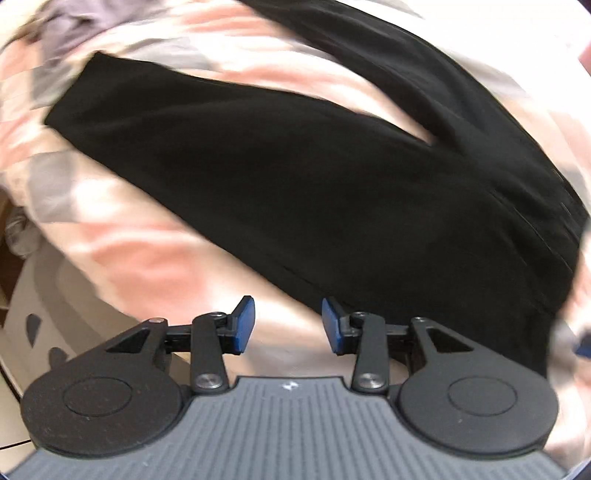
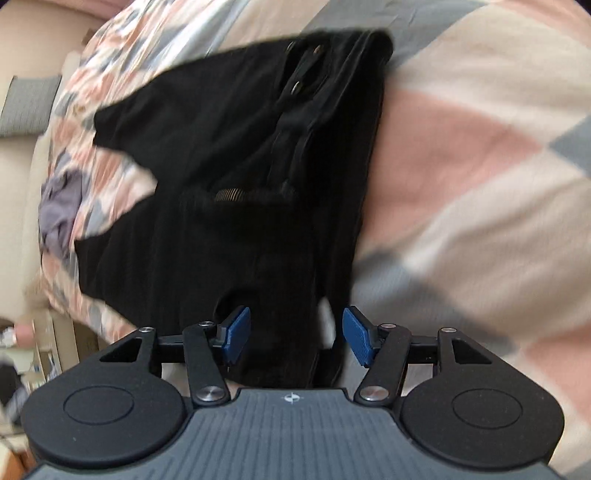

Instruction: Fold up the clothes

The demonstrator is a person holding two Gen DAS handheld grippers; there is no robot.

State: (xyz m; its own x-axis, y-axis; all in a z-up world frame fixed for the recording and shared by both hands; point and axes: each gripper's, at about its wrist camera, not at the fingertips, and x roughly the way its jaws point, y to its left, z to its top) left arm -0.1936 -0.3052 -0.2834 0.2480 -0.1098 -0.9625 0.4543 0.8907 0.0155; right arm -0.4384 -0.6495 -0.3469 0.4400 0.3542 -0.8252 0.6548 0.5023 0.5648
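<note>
The left hand-held gripper (image 1: 288, 325) hangs with jaws apart, gripping nothing, over the pink and grey checked bedspread (image 1: 155, 258). The right hand-held gripper (image 2: 295, 338) is also spread wide, its blue pads either side of the near edge of the black trousers (image 2: 240, 166), which lie flat on the bed. Beyond, a crumpled grey garment (image 2: 59, 206) lies.

The left gripper (image 1: 288, 325) has its two blue pads (image 1: 244, 325) wide apart with nothing between them. They hang over a bed cover (image 1: 155, 258) with pink, cream and grey patches. A pair of black trousers (image 1: 295, 173) lies spread flat on the cover, just ahead of the pads. One leg runs up to the left. A grey cloth (image 1: 70, 22) is bunched at the top left. The picture is blurry.
</note>
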